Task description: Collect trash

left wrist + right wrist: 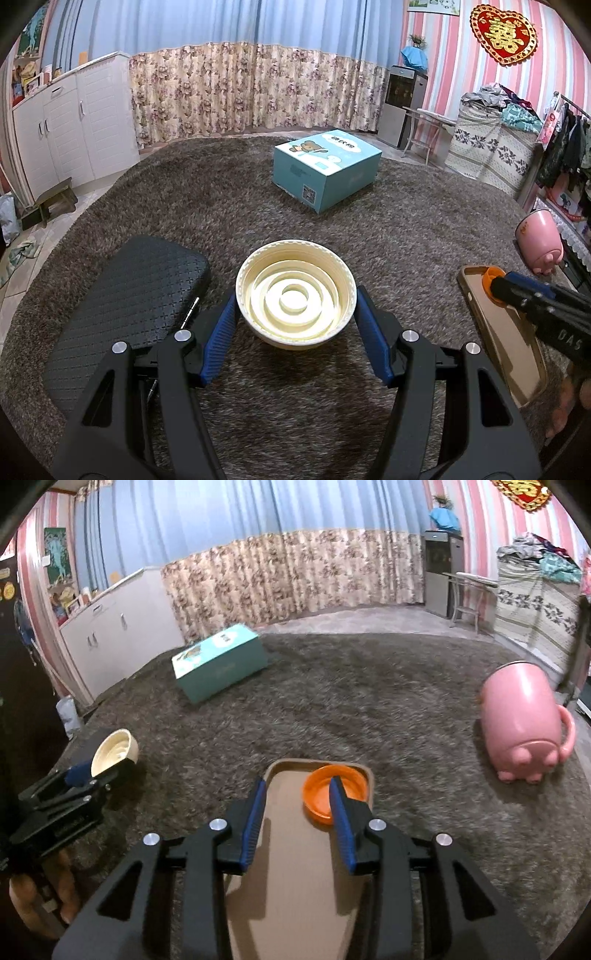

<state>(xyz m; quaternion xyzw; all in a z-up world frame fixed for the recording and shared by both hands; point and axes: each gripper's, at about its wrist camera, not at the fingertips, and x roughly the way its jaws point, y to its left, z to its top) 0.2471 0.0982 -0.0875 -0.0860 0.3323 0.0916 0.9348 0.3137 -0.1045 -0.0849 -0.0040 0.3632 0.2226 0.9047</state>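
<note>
Left gripper (295, 299) clamped on cream lid (295, 293), raised above shaggy carpet (240, 206). Right gripper (297, 788) parted, gripping nothing; orange cap (319, 794) lying in tan tray (291, 867), partly masked by right finger. Tray's near end cut off.

A shaggy grey-brown carpet (207, 192) covers most of the floor, with pale tiles (48, 236) showing past its left edge. Blue curtains with a floral lower band (236, 92) hang across the far wall, beside white cabinets (70, 125) on the left. Pink striped wallpaper (450, 59) lines the right wall, bearing a red heart-shaped ornament (504, 33) above a dark appliance (402, 103).
</note>
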